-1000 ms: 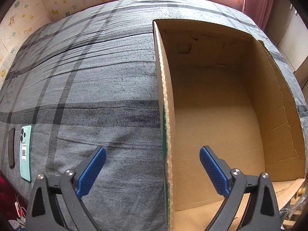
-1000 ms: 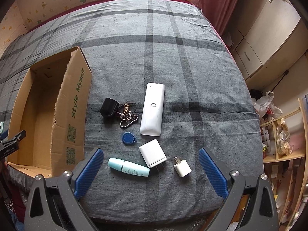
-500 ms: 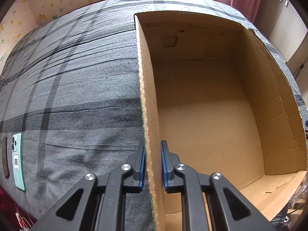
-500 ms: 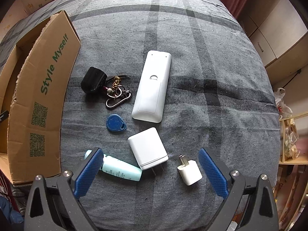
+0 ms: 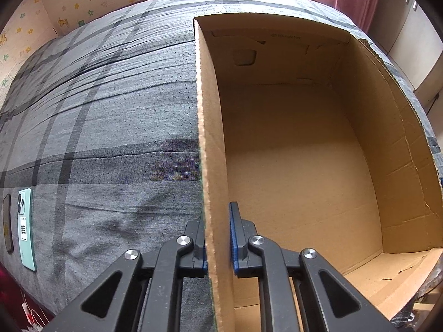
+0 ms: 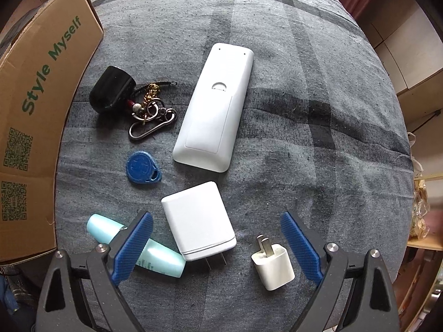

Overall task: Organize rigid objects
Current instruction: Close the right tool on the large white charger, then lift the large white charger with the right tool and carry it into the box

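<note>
My left gripper is shut on the near end of the left wall of an empty cardboard box. The box also shows at the left of the right wrist view. My right gripper is open, low over a large white charger lying between its fingers. A small white plug, a mint tube, a blue key fob, a white remote and a black pouch with keys lie on the grey plaid bed.
A mint phone and a dark flat item lie at the bed's left edge. Cabinets and a shelf stand beyond the bed's right side.
My left gripper has closed on the box wall and keeps its hold. My right gripper has dropped closer to the objects, now straddling the large charger.
</note>
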Tool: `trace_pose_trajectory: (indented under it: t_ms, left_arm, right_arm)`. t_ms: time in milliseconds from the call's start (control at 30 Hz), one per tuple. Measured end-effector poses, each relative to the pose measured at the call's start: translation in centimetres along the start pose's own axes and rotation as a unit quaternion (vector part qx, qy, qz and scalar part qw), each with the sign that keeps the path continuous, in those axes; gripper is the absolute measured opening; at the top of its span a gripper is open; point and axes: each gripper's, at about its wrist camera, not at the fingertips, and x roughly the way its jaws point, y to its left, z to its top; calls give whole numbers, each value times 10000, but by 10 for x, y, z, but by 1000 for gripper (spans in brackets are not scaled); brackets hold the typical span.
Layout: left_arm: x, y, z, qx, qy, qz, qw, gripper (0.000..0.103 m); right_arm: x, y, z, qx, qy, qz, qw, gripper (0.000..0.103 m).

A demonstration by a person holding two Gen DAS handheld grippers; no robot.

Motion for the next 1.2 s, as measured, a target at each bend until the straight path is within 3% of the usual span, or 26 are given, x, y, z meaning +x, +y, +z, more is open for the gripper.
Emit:
trace_pose_trajectory:
  t_ms: [133, 267, 300, 333, 567, 1200]
  left_arm:
    - [1, 3, 1, -45, 4, -27, 10000, 12]
    - [3, 6, 0, -49, -18, -54, 10000, 12]
    - [3, 6, 0, -51, -27, -58, 10000, 12]
    - [3, 6, 0, -43, -33, -49, 10000, 12]
    - [4, 3, -1, 13, -16, 27, 10000, 12]
    - [3, 3, 0, -20, -7, 14, 10000, 12]
  right_arm:
    - [10, -1, 4, -21, 65, 49, 10000, 81]
    - [20, 5, 7, -82, 138, 153, 9998, 61]
    - [21, 6, 7, -93, 137, 196, 9997, 52]
    - [24, 8, 8, -89, 133, 240, 9996, 51]
    - [19, 9, 11, 66, 110, 329, 9994, 49]
    - [-61, 6, 6, 208, -285, 248, 9991, 48]
